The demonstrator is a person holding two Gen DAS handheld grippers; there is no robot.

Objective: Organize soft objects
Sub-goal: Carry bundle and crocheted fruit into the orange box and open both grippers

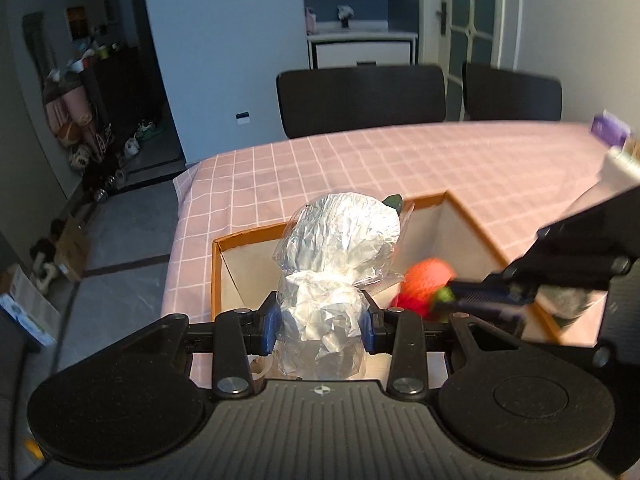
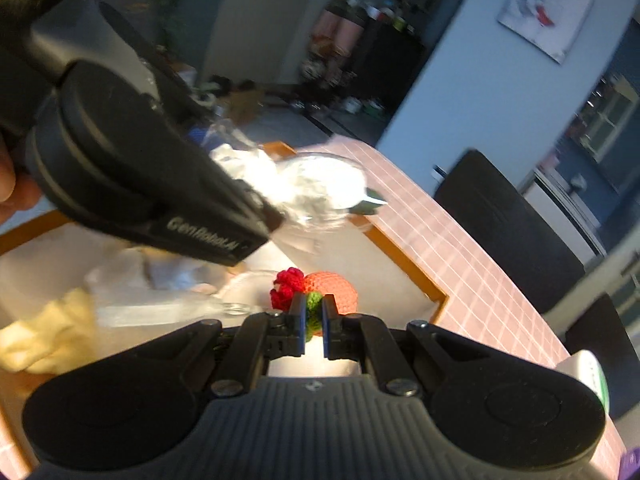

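The crinkly bag (image 1: 334, 276) of white stuffing, light, squashy and slippery-skinned, looks best pinched at its narrow waist, where the left gripper (image 1: 322, 322) clamps it above the open box (image 1: 472, 226), while the right gripper (image 2: 312, 320), nearly closed, nips the crocheted fruit's (image 2: 330, 290) green stalk alongside.

The left claw (image 2: 280, 216) crowds above the box (image 2: 404, 258); tablecloth (image 1: 400, 168) beyond lies bare.

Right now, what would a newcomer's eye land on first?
The crinkled silver foil bundle in clear plastic, clamped in the left claw over the orange-rimmed white box. Beside it, the right claw pinches a crocheted orange-red toy by its green part.
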